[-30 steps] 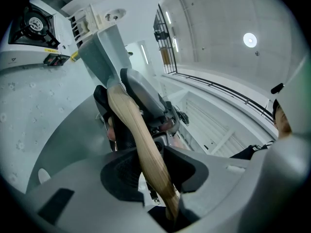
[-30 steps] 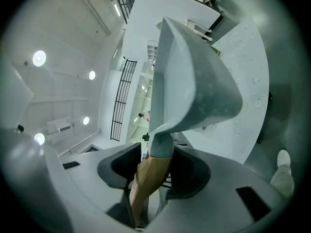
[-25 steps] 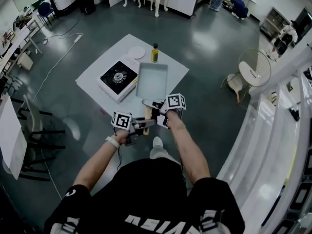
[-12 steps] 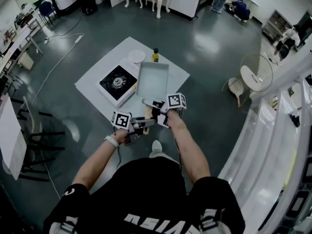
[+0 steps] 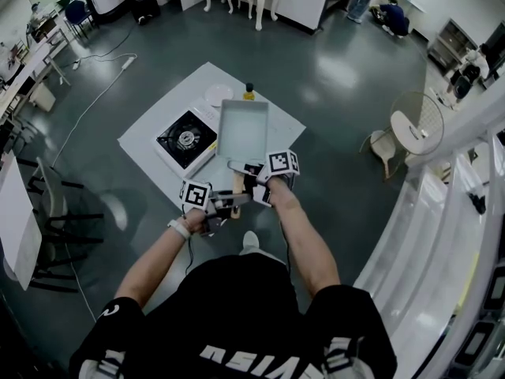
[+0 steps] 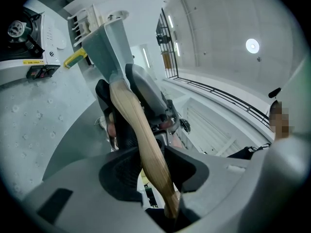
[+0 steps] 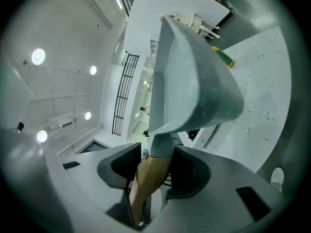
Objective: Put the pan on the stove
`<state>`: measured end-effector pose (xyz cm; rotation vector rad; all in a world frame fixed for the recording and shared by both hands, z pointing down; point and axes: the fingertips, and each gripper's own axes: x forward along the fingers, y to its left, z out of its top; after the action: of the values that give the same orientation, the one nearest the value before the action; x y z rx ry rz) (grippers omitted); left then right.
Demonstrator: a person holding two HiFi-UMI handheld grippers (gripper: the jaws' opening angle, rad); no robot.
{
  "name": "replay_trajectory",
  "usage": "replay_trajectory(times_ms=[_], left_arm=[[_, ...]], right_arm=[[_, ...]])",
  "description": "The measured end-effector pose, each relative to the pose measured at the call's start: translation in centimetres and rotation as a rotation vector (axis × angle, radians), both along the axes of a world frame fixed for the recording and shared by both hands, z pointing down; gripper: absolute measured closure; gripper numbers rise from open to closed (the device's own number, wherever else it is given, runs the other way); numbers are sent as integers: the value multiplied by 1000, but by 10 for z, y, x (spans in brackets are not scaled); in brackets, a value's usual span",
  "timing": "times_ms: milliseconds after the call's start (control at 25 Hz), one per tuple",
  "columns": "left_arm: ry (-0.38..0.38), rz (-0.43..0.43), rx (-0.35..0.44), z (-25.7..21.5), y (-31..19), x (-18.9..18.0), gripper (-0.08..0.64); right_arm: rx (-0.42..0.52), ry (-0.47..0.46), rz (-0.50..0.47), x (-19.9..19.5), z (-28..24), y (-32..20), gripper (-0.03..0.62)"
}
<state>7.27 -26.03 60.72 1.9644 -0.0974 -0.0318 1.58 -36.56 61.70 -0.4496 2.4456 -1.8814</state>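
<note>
I hold a grey rectangular pan (image 5: 243, 129) by its wooden handle (image 5: 237, 184), level over the white table (image 5: 146, 131). It hangs just right of the black-topped portable stove (image 5: 185, 139). My right gripper (image 5: 251, 172) is shut on the handle (image 7: 150, 171) close under the pan body (image 7: 194, 76). Behind it my left gripper (image 5: 229, 205) is shut on the handle's rear end (image 6: 143, 140). Its jaws have just been opening a little, with the handle still between the pads. In the left gripper view the stove (image 6: 19, 25) lies at the upper left of the pan (image 6: 104, 47).
A yellow-green bottle (image 5: 249, 91) and a white plate (image 5: 218, 93) stand on the table's far side, behind the pan and stove. A chair (image 5: 394, 133) stands to the right, and desks and chairs line the left wall. Grey floor surrounds the table.
Both grippers and the pan have moved forward over the table. The pan now sits alongside the stove and partly hides the bottle.
</note>
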Motion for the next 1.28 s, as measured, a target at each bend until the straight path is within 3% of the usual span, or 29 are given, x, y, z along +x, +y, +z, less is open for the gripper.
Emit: replay_trajectory(times_ms=[160,840,1280], left_arm=[[-9,-15,-54,3,-10,8,436],[21,-53,16,1,-56,49,434],[24,-107,1,8,-58,32,436]], right_arm=[[5,6,-16,6,0,-12,440],[13,8,-97,32,6,-51,442],[4,-7,-115,14,10,-52,443]])
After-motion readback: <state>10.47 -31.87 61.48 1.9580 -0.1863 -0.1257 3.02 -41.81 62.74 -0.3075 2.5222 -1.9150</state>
